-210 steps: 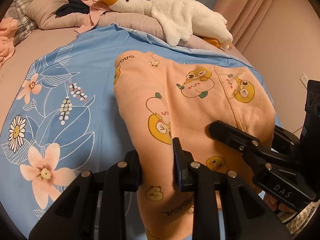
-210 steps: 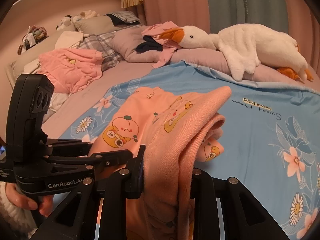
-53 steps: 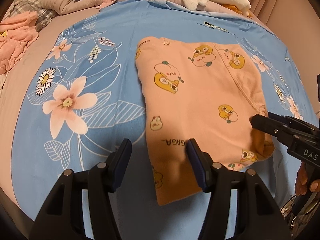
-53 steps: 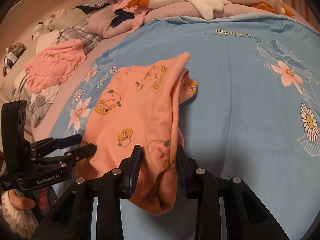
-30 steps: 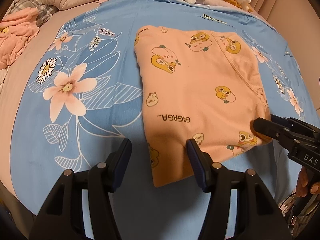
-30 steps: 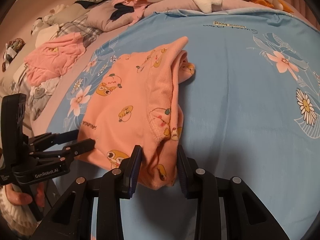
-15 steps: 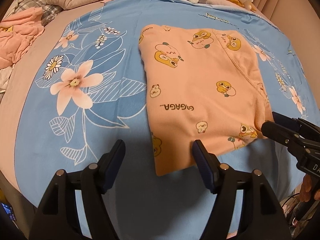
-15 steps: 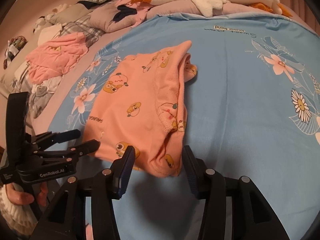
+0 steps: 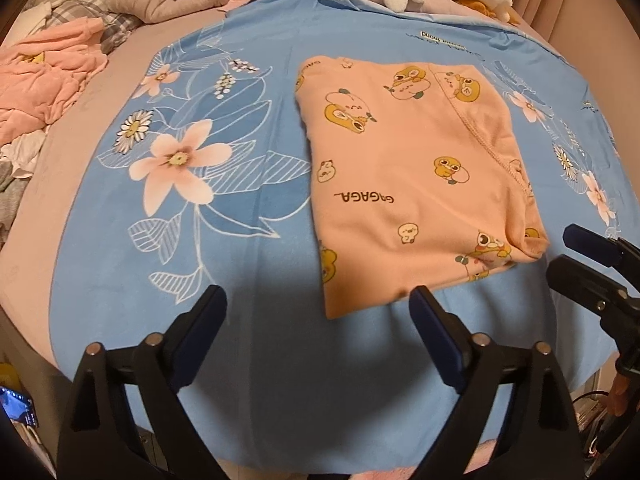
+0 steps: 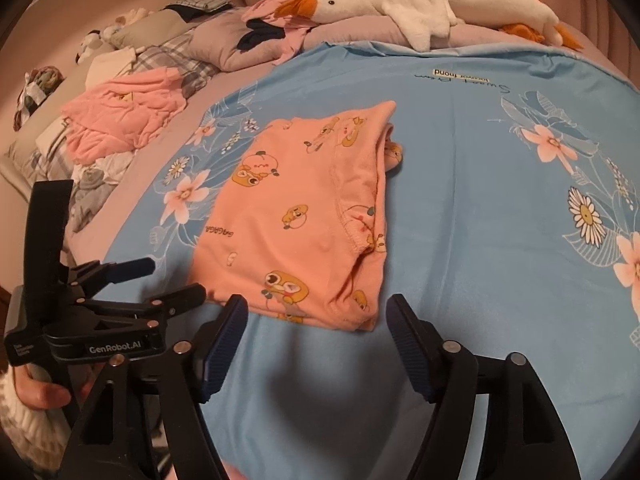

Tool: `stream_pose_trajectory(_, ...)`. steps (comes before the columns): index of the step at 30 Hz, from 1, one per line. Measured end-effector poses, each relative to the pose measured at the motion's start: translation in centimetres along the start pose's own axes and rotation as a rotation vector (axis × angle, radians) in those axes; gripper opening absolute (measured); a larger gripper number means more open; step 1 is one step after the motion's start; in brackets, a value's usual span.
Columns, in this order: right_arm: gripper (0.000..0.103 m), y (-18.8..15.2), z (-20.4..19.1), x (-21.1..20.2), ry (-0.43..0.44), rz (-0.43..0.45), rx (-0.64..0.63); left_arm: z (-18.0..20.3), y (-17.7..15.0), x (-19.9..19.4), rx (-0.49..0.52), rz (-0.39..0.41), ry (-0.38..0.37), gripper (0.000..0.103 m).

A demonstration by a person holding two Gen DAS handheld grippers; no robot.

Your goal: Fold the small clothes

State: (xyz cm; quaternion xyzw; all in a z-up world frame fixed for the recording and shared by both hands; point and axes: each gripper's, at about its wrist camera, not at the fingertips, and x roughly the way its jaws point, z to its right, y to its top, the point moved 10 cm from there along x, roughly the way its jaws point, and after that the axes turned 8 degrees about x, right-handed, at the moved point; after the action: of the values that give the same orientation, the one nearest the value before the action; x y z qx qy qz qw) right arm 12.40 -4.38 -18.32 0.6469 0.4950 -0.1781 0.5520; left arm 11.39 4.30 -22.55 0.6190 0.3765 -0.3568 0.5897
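Two grippers are ours to report, and both stand spread wide with nothing between their fingers. Starting at the far left of the right wrist view, we see a heap of pink clothes lying on the mauve bedding, well apart from the work. Next comes our left gripper, held low over the near edge of the blue floral sheet, its tips just beside the near left corner of the garment without touching it. At the middle lies the peach folded garment, flat on the sheet, printed with cartoon fruit and the word GAGAGA, its thicker layered edge along its right side. Our right gripper hovers just short of the garment's near edge, fingers parted to either side of it. Behind, along the far edge of the sheet, a white plush goose stretches toward the right.

From the left wrist view, the garment sits right of centre, our left gripper near its near corner, and our right gripper beside its right corner.
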Motion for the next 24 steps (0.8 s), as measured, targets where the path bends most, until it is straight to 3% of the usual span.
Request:
stream_pose_trajectory(3,0.085,-0.3,-0.2,-0.3,-0.004,0.004,0.000,-0.4,-0.1,-0.8,-0.005,0.020,0.023,0.102)
stream_pose_trajectory(7,0.102,-0.6,-0.6,-1.1,-0.003,0.026,-0.001,-0.7,-0.3,-2.0,-0.029,0.031,0.025,0.102)
stream_pose_trajectory(16,0.102,-1.2,-1.1,-2.2,-0.014,0.045,-0.014,-1.2,-0.7,-5.6,-0.073,0.058,0.036,0.102)
stream_pose_trajectory(24,0.102,-0.6,-2.8,-5.0,-0.002,0.121,-0.055,-1.3,-0.1,-9.0,-0.091,0.132,0.029,0.102)
